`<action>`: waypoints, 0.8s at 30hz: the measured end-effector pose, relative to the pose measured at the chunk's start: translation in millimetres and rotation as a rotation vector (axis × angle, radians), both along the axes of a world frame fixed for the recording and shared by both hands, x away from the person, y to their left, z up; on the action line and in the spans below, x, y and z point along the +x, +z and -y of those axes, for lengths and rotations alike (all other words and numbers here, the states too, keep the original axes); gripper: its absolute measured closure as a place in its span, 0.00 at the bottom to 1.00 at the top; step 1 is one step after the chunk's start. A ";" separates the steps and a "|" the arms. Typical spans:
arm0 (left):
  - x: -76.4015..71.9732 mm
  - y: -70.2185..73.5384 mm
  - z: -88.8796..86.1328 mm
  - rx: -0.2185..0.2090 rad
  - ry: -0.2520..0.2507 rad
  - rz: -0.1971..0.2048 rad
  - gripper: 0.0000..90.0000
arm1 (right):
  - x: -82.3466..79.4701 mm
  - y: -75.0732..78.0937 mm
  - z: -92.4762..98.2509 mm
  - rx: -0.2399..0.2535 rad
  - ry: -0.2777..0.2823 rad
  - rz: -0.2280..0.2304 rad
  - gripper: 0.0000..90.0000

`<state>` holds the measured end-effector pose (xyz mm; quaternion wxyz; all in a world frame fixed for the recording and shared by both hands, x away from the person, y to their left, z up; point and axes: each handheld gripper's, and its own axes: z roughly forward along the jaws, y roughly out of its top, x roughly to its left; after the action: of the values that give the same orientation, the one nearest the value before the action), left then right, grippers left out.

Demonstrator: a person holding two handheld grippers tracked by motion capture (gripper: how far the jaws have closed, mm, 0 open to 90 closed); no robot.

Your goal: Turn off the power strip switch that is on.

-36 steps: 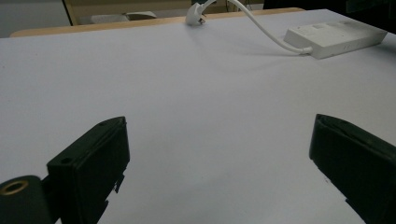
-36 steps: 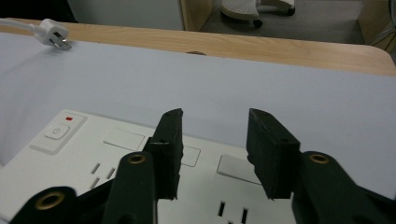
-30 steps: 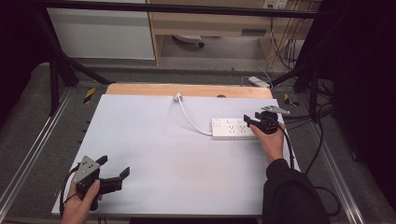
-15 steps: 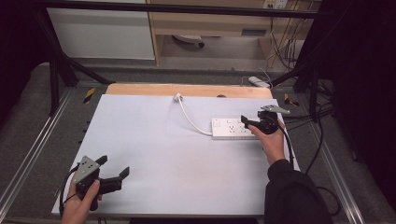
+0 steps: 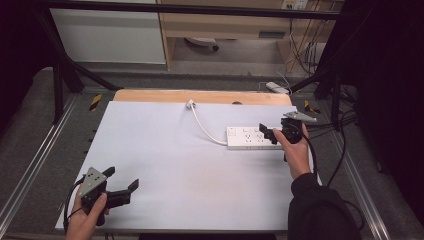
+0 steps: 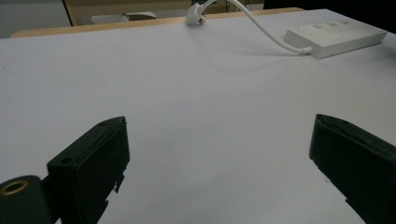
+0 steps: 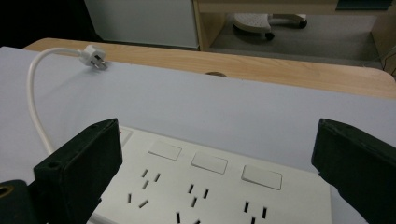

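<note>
The white power strip [image 5: 252, 138] lies flat on the right half of the tabletop [image 5: 165, 150], long axis running left-right in the high view, sockets facing up. Its cord [image 5: 204, 126] leaves the left end and curves back to the plug [image 5: 190, 104] near the far wooden edge. The right tongs [image 5: 266, 134] sit at the strip's right end; they've just been opening and now gape wide, gripping nothing. The left tongs [image 5: 121, 181] hover wide open and empty over the near-left corner, well apart from the strip.
</note>
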<state>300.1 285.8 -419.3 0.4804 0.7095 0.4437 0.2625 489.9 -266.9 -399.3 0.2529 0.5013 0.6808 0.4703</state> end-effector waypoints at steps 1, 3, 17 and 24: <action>0.0 0.0 0.0 0.000 0.001 0.001 0.05 | -1.8 2.3 -0.2 0.001 0.002 0.007 0.03; 0.0 0.0 -0.1 0.000 0.001 0.001 0.05 | -5.4 7.1 -0.4 0.007 0.010 0.020 0.03; -0.4 0.4 -0.4 0.000 0.002 0.006 0.05 | -33.9 36.0 3.0 0.033 0.050 0.105 0.07; -0.7 0.4 -0.6 -0.002 0.002 0.005 0.05 | -53.0 50.0 6.0 0.048 0.063 0.153 0.06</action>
<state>299.4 286.4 -419.0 0.4819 0.7081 0.4432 0.2643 436.9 -272.9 -349.3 0.2771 0.4480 0.6634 0.5314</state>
